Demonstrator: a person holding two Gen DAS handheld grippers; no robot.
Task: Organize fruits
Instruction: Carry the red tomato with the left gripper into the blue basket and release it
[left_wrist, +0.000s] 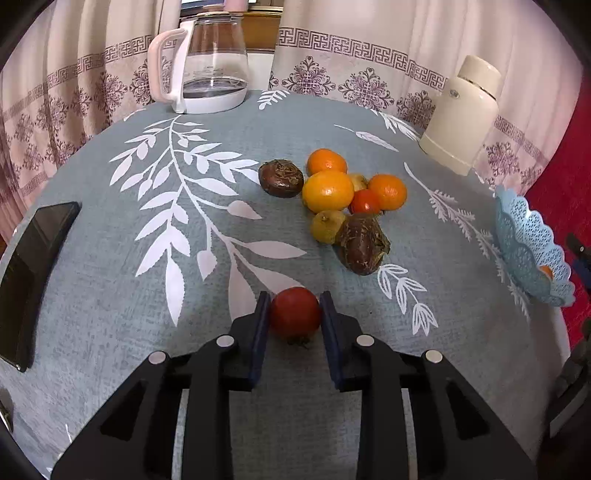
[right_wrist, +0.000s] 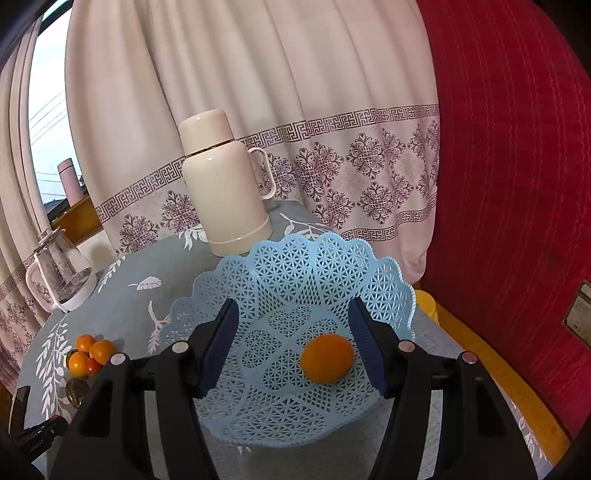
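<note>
Tablecloth (left_wrist: 110, 295): matt woven cloth. Basket (right_wrist: 295, 266): perforated plastic. Kettle (left_wrist: 218, 55): clear glass. Flask (right_wrist: 221, 177): glossy, smooth. Oranges (left_wrist: 328, 191): shiny skin.

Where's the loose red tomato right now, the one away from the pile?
In the left wrist view, the red tomato sits clamped between the left gripper pads on the tablecloth, nearer the camera than the fruit pile.
</note>
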